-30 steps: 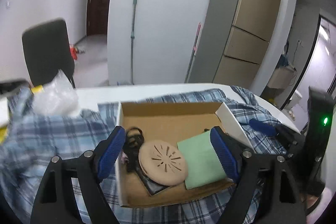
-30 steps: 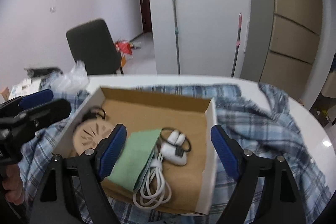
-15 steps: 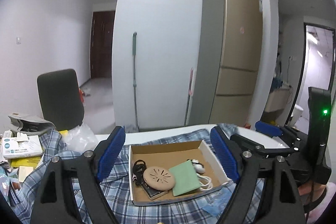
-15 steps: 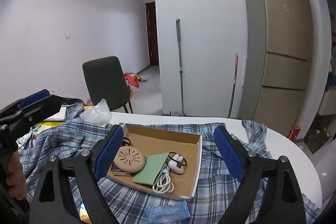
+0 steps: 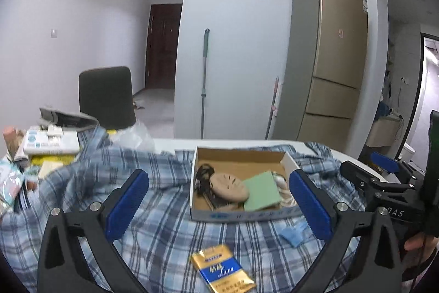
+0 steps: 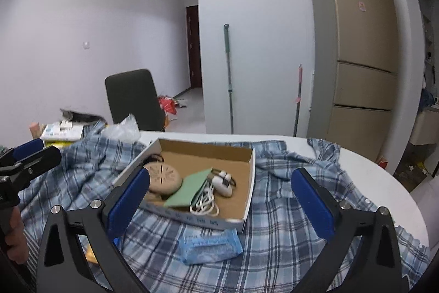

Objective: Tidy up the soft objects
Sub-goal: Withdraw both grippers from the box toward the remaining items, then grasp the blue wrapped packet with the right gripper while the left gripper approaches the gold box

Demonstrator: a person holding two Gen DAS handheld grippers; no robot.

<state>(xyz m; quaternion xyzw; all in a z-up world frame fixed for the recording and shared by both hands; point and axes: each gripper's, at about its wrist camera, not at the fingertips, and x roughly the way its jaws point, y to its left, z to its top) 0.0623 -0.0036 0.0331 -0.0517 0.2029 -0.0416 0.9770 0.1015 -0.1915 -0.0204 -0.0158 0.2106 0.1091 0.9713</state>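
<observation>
Both grippers have pulled back and risen since a second ago. I hold my left gripper (image 5: pixel 219 206) and right gripper (image 6: pixel 219 206) wide open and empty, surveying the plaid shirt (image 6: pixel 288 216) spread under the cardboard box (image 6: pixel 248 177), near centre.

Box (image 6: pixel 248 184) walls (low) fence crowded contents.

There is one blue plaid shirt (image 6: pixel 288 216) spread over one white table (image 6: pixel 384 183), and one open cardboard box (image 6: pixel 248 183) sits on it. The box holds one tan round disc (image 6: pixel 164 176), one green flat pad (image 6: pixel 189 190), one white coiled cable (image 6: pixel 204 203) and one white charger (image 6: pixel 223 183). One blue tissue pack (image 6: pixel 210 245) and one cigarette pack (image 5: pixel 222 269) lie before it. Two grippers, left (image 5: pixel 219 206) and right (image 6: pixel 221 206), are spread wide. One dark chair (image 6: pixel 134 98), two mop handles (image 6: pixel 229 78) and one fridge (image 6: pixel 356 51) stand behind.
</observation>
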